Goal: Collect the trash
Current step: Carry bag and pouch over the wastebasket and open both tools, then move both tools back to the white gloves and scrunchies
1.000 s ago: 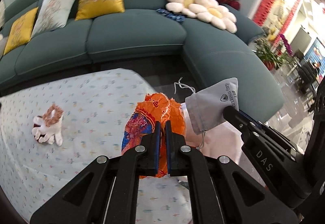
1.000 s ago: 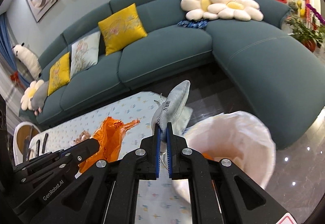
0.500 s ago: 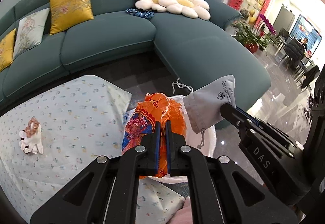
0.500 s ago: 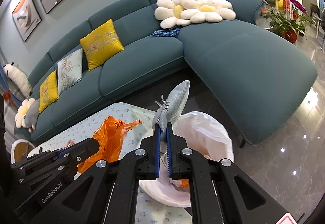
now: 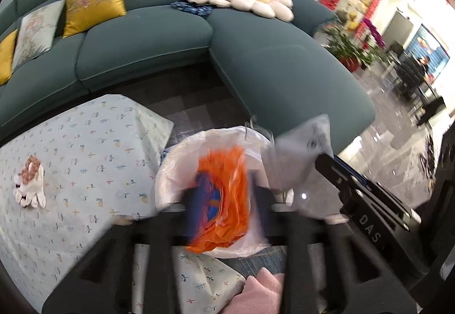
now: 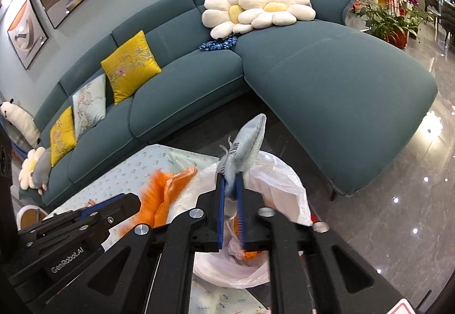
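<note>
While both grippers hang over lined bin [image 6: 281, 186], drop step is judged underway: left gripper [image 5: 224, 200] jaws just parted, orange wrapper [image 5: 227, 200] loose between; right gripper [image 6: 231, 191] jaws just opening, grey pouch [image 6: 244, 149] between, contact unclear. Next: wider release.

Crinkly orange plastic wrapper [image 5: 224, 200], thin and shiny, blurred. Soft grey cloth drawstring pouch [image 6: 246, 146], matt, fuzzy nap, printed lettering. White bin-liner bag [image 6: 284, 180], thin translucent plastic film, wrinkled, slight sheen. Pale blue printed tablecloth [image 5: 85, 149], matt woven cloth, creased at its corner by the bag. Small white-and-brown plush toy [image 5: 30, 186], fluffy, near tablecloth's left edge. Teal sofa [image 6: 327, 80], matt fabric upholstery, smooth with piped seams. Yellow cushion [image 5: 95, 10], satiny embroidered cloth. Flower-shaped cream cushions [image 6: 256, 12], plush. Grey floor [image 6: 398, 214], polished stone, very glossy, mirrors lights. Right gripper [image 6: 230, 194], matt black plastic, ribbed blue pads, bright metal screws. Left gripper [image 5: 224, 197], matt black plastic, blurred.
</note>
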Available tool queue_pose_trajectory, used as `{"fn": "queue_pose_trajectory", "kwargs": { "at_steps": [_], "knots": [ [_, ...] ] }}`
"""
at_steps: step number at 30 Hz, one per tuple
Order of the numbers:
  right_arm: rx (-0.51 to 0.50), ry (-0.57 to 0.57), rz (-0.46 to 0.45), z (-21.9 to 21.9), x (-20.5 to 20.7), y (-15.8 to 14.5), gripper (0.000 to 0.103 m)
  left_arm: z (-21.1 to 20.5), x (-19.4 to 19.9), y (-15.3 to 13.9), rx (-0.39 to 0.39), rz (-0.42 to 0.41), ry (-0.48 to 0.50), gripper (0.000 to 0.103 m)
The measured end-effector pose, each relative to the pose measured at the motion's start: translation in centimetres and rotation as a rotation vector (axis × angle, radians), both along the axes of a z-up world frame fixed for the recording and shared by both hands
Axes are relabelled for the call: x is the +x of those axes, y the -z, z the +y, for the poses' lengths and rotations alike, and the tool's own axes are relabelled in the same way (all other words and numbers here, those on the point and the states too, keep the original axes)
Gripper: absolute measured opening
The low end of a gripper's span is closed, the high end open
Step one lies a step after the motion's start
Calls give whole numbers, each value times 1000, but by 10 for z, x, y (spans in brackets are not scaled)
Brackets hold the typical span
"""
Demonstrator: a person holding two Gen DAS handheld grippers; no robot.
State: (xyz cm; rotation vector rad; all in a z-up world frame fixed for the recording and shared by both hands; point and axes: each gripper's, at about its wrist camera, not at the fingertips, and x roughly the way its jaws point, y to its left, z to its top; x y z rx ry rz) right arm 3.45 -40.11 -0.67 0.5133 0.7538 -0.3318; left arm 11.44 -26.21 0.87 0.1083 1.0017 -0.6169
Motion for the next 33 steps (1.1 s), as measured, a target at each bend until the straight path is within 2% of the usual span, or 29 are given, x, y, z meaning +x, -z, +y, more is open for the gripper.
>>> {"fn": "queue_pose_trajectory", "kwargs": {
  "at_steps": [4,9,33],
  "knots": [
    [-2,8,0,2,-1,0,31,6,2,1,6,-8,-27,52],
    [-8,4,2,7,1,-2,38,13,3,-1,13,-15,-42,52],
    [-54,-105,30,72,33,-12,39,79,23,-5,-1,-2,-149,52]
  ]
}}
